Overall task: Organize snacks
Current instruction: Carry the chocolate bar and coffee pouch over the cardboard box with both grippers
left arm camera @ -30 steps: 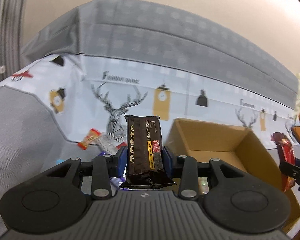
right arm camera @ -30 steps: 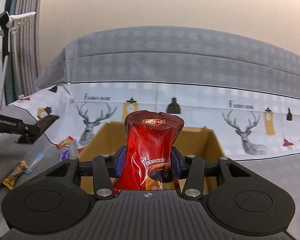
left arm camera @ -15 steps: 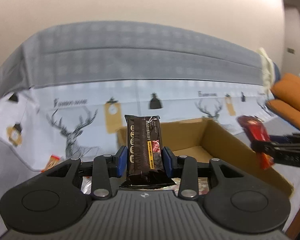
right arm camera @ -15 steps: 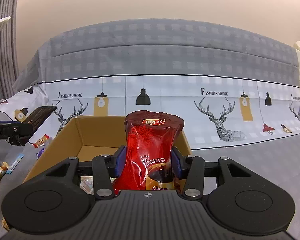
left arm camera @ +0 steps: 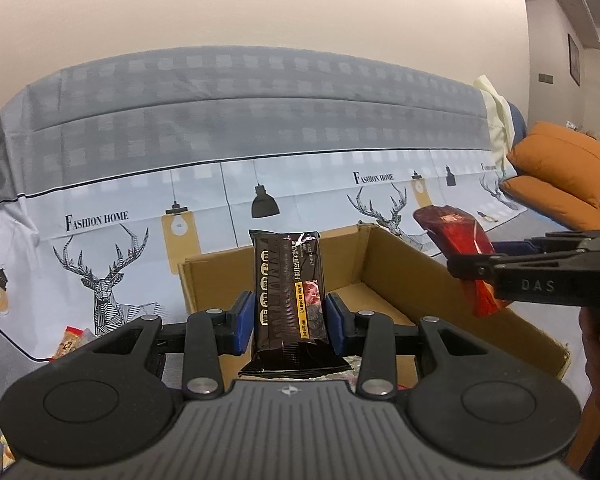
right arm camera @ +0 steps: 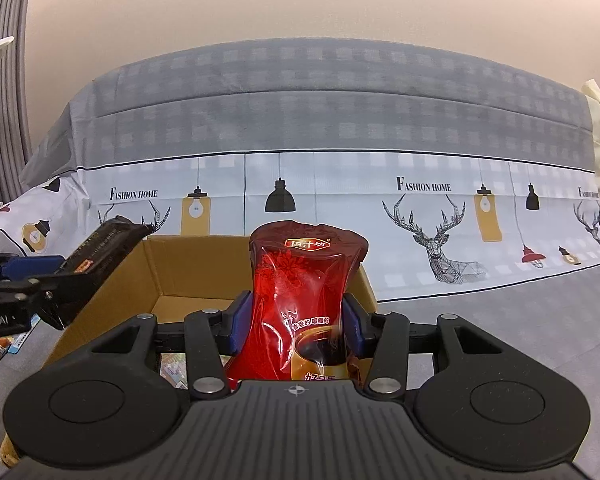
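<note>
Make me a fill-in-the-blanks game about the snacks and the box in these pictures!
1. The left tongs are shut on a tall ____ snack packet.
2. The right tongs squeeze a shiny ____ snack bag.
3. Both snacks are held above an open ____ box.
4. The printed cloth behind the box shows lamps and ____.

Missing words: black, red, cardboard, deer
</note>
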A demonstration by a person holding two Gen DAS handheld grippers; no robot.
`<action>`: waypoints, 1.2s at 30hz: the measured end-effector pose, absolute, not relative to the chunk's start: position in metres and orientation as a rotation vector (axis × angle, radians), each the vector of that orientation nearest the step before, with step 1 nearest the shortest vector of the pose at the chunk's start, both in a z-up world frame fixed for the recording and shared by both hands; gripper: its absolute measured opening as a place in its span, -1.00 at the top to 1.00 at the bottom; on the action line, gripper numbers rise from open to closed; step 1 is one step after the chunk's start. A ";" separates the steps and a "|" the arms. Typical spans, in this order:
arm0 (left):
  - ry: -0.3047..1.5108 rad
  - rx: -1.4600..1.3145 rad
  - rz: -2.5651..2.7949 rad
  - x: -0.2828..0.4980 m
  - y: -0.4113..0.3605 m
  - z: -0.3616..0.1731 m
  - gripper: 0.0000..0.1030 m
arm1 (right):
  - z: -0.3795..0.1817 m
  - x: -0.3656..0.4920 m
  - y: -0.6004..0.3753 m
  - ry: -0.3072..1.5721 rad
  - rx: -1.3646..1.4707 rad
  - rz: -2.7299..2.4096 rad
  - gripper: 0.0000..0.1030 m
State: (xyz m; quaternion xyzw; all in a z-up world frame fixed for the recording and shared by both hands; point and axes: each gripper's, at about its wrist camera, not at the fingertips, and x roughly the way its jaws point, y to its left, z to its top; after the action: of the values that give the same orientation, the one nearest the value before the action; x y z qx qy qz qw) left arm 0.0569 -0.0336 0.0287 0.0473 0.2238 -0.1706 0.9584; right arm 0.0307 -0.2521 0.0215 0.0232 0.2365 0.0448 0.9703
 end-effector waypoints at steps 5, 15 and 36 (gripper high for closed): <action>0.446 0.099 -0.355 0.057 -0.035 0.029 0.18 | 0.021 0.032 -0.250 0.477 0.048 0.086 0.03; 0.438 0.092 -0.360 0.057 -0.033 0.029 0.18 | 0.021 0.033 -0.244 0.476 0.031 0.098 0.03; 0.426 0.087 -0.378 0.055 -0.038 0.031 0.18 | 0.021 0.032 -0.241 0.473 0.011 0.099 0.02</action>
State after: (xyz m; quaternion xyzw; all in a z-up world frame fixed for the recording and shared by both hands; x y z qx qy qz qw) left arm 0.0547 -0.0382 0.0310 0.0428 0.2100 -0.1864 0.9588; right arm 0.0320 -0.2415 0.0207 0.0056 0.2341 0.0490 0.9710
